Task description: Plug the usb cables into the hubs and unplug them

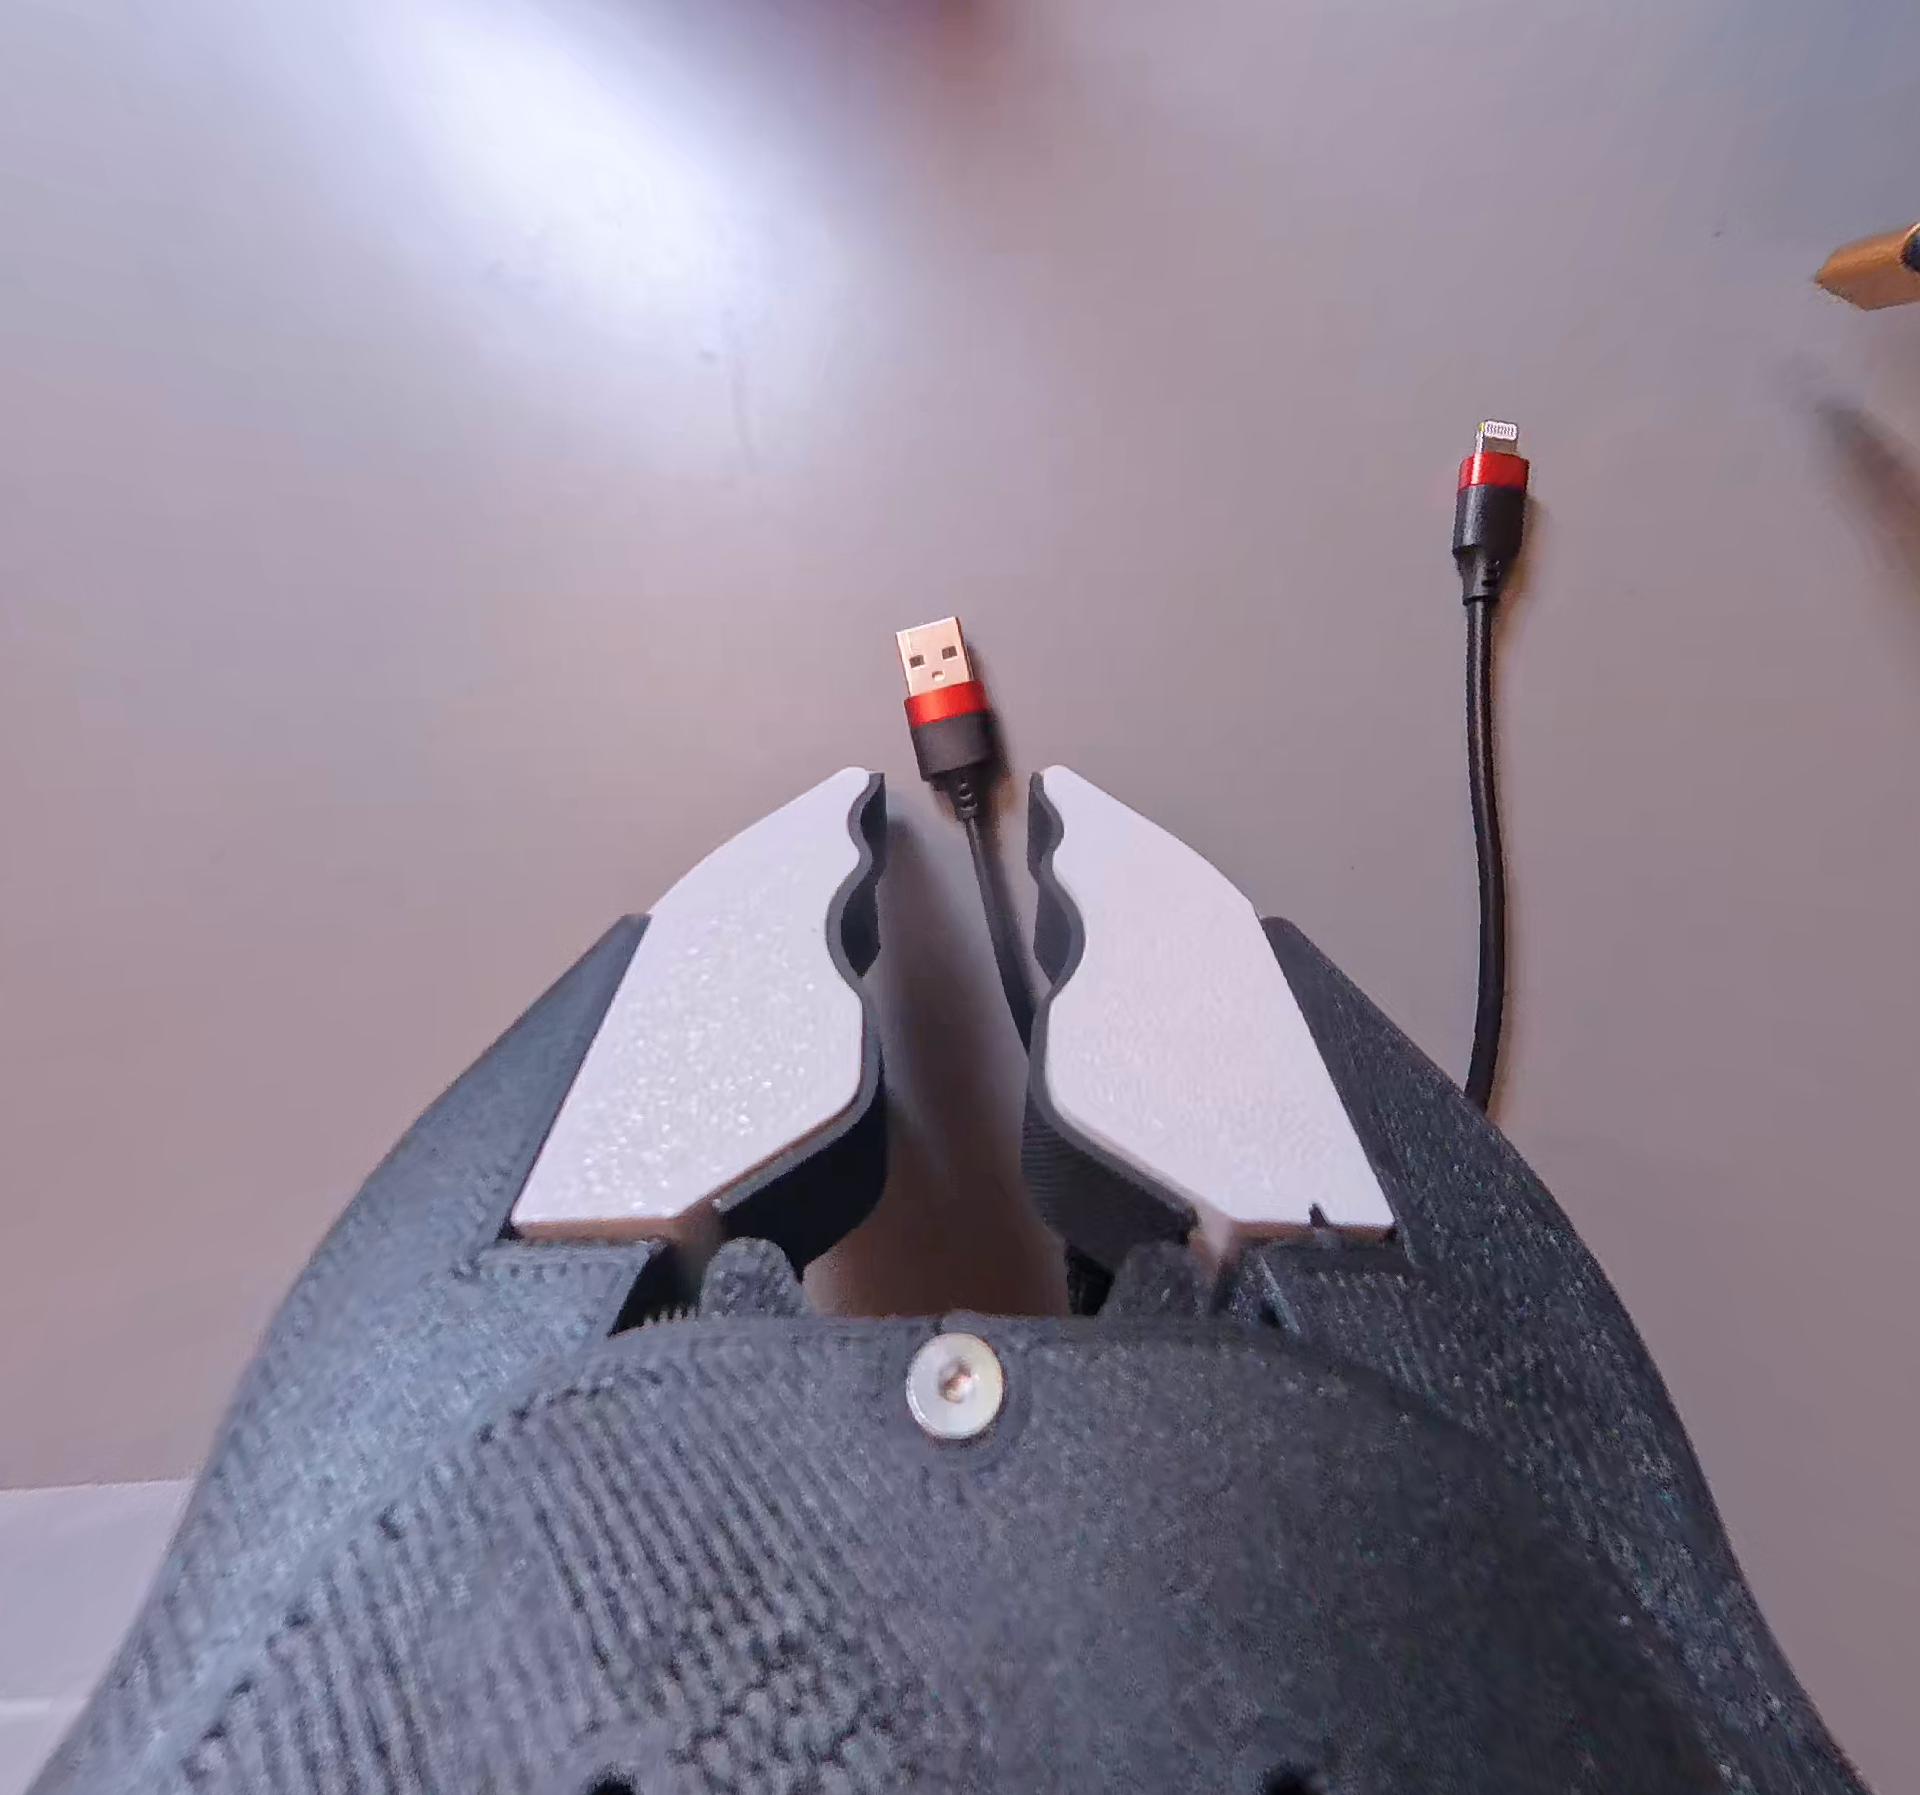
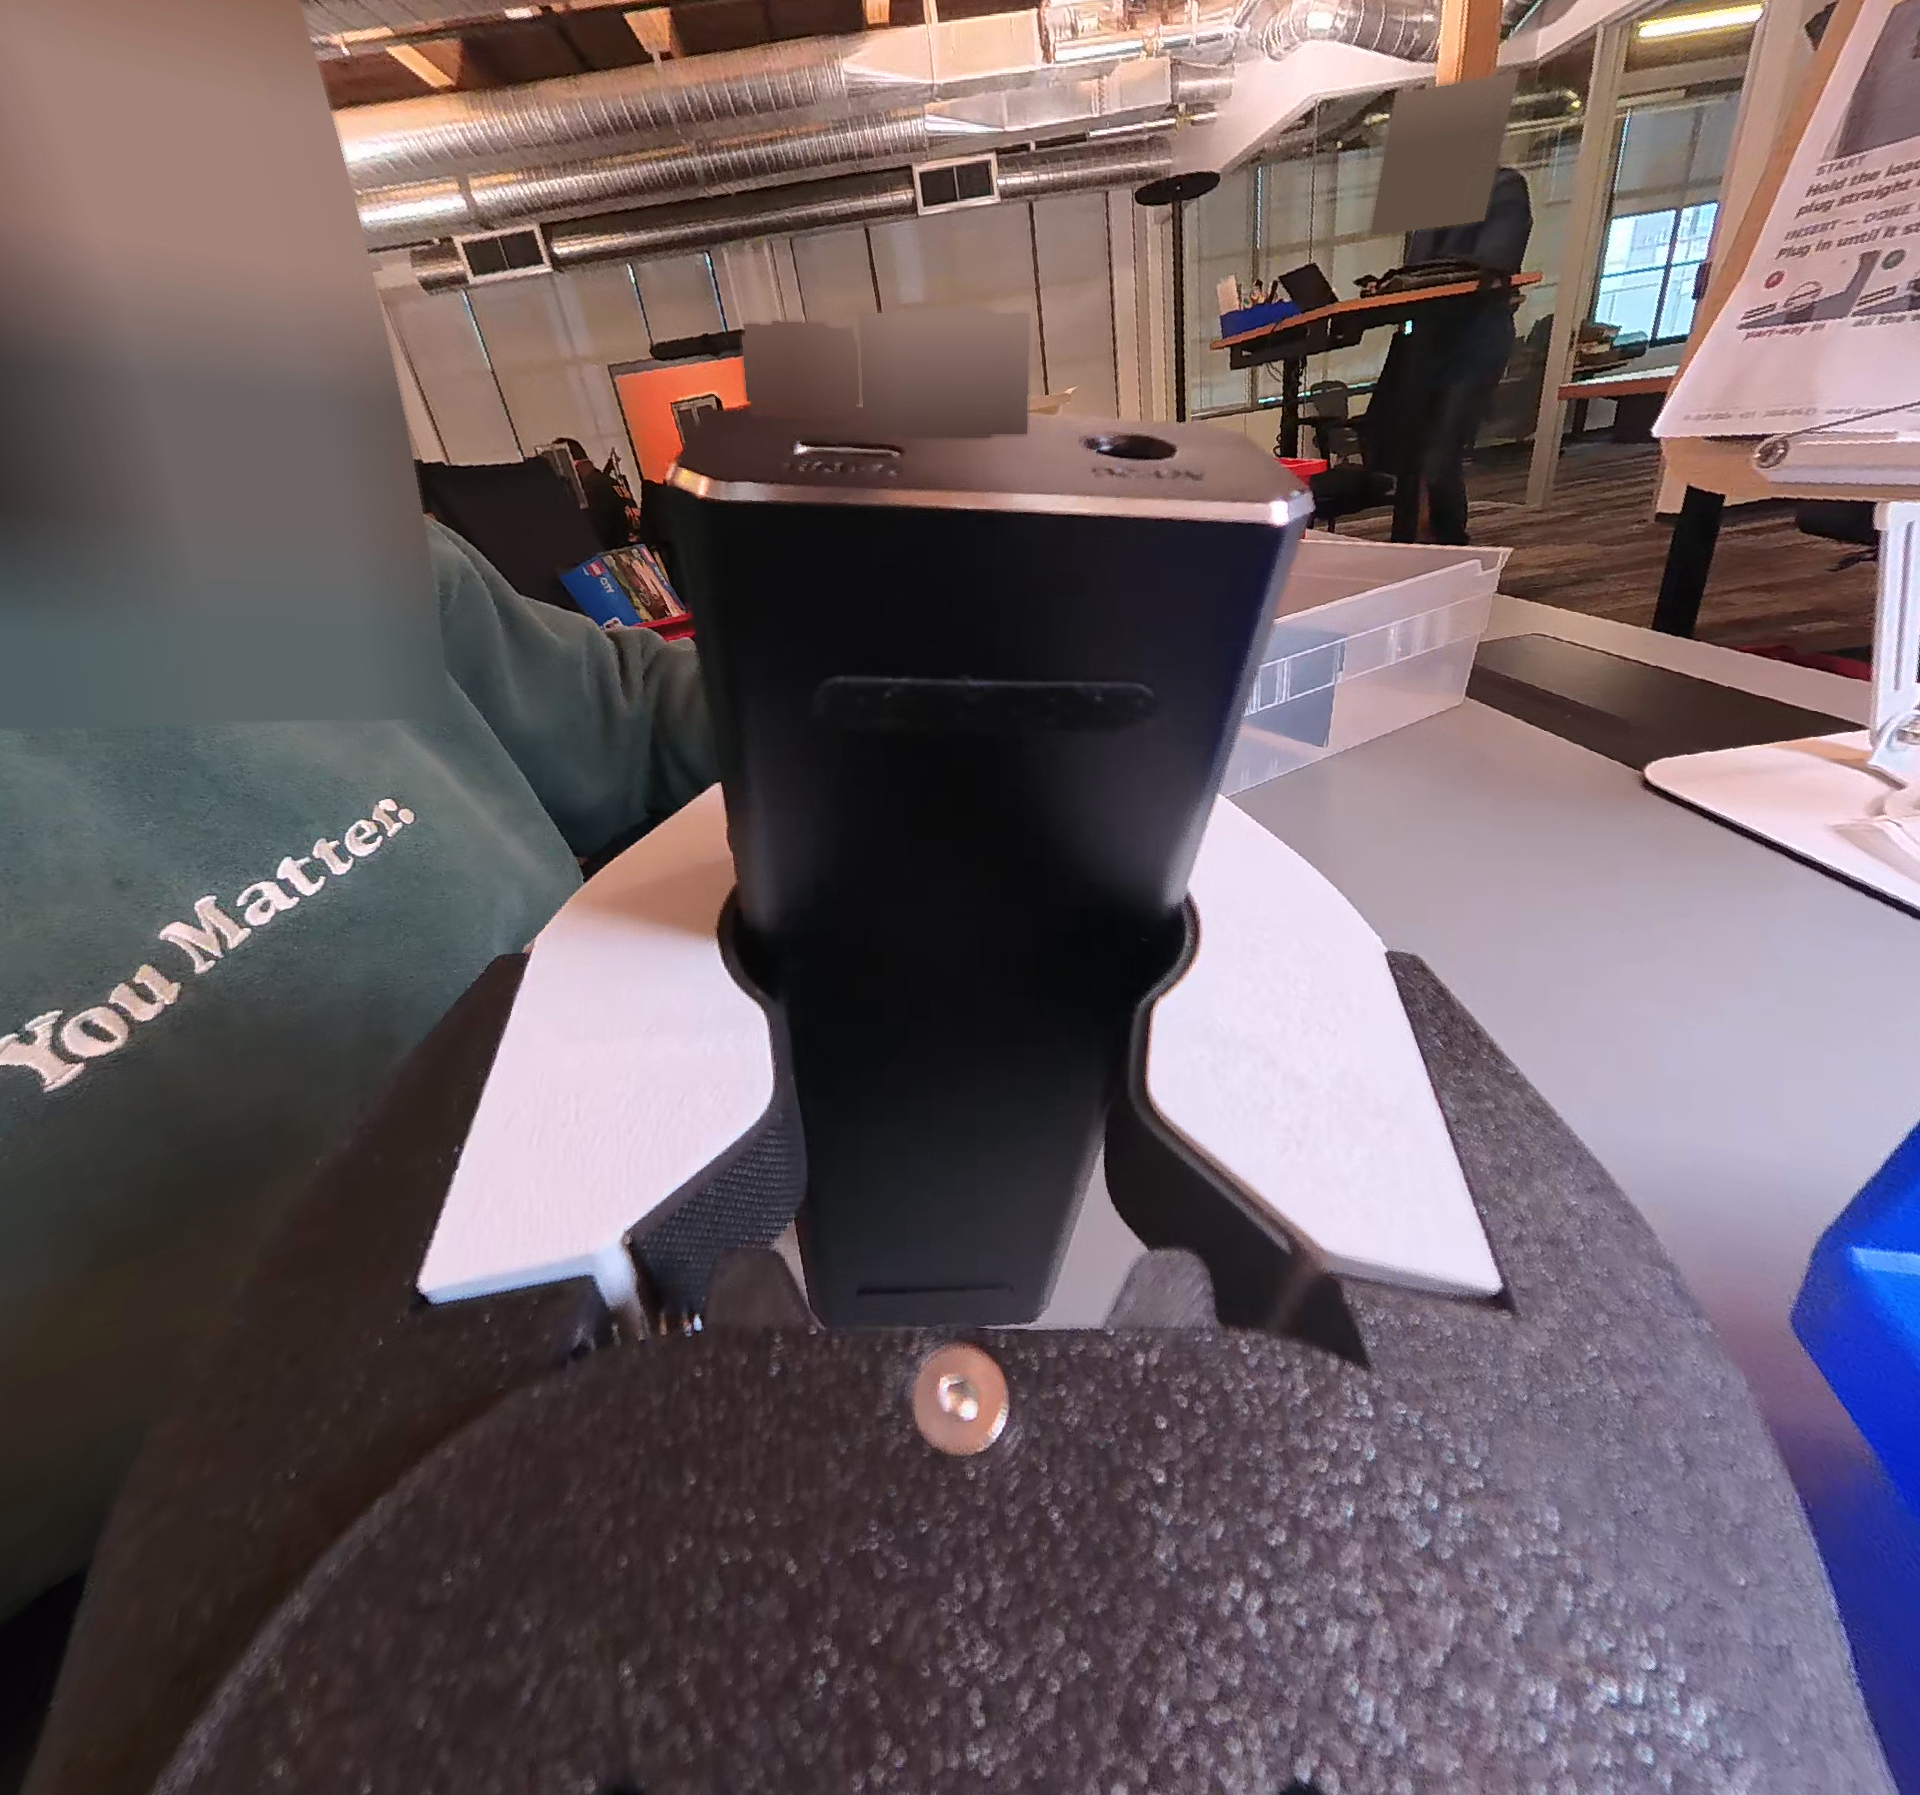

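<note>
now, working from the left: the left gripper [image 1: 956, 789] hangs over the grey table [image 1: 416, 602] with its jaws parted a little and nothing held. the black cable [image 1: 992, 904] runs up through the gap between the two fingers, and its flat usb plug [image 1: 935, 670] with the red collar lies on the table just past the fingertips, metal end pointing away. a second plug [image 1: 1493, 483], the small narrow kind with the same red collar, lies well apart to the right, its own cable [image 1: 1486, 810] trailing back toward the camera.

to take the usb plug well, the gripper probably needs to move forward so the fingers close on the black and red body, not on the thin cable, which would bend and let the plug swing. a square grip on the flat sides should keep the metal end straight for pushing in.

over on the right, the right gripper [image 2: 956, 924] is closed firmly on a black hub [image 2: 987, 706], held up off the table with its far end raised. two openings show on that end; the usb ports themselves are not visible. the hub should be turned so a port faces the plug.
</note>
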### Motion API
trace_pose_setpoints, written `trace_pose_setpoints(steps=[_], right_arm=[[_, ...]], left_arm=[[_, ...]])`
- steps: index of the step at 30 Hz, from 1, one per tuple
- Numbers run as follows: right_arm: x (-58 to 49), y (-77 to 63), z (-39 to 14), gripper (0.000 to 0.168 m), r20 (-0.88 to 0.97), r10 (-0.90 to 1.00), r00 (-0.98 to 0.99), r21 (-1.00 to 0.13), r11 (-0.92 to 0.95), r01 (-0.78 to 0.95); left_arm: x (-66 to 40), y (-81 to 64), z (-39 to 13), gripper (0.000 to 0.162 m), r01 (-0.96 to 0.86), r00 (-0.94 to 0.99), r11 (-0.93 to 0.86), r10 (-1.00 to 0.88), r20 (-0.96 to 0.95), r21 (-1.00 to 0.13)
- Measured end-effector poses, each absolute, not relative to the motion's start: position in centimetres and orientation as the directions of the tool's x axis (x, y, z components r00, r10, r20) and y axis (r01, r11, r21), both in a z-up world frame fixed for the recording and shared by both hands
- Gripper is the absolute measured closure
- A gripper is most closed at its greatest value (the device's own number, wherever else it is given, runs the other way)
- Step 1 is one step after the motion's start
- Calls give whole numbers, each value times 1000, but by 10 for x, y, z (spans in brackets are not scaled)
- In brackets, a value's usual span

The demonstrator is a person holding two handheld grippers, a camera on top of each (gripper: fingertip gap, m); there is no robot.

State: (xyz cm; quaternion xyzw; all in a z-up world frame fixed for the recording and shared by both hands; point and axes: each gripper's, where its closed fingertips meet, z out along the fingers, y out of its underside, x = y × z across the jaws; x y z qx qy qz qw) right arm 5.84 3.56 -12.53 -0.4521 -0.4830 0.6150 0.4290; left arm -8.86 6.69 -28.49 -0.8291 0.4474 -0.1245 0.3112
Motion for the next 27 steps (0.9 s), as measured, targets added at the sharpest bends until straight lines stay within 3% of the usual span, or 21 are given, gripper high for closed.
trace_pose_setpoints(steps=[5, 9, 13, 16, 27], right_arm=[[58, 36, -126, 97, -142, 966, -216, -983, -163, -85], [59, 37, -127, 97, -137, 968, -210, -984, -157, -82], [60, 36, -127, 97, -126, 971, -205, -986, -145, -80], [60, 36, -127, 97, -123, 971, -207, -986, -143, -82], [54, 30, -132, 97, -123, 967, -223, -989, -139, -57]], left_arm=[[-87, 69, -285, 150, -664, 554, -385, -829, -76, -641], [-82, 66, -283, 151, -708, 470, -269, -870, -151, -654], [-55, 42, -240, 152, -503, 318, -135, -947, -37, -854], [-48, 26, -207, 152, -350, 234, -84, -972, -1, -933], [-37, 13, -202, 152, -338, 188, -81, -982, 17, -938]])
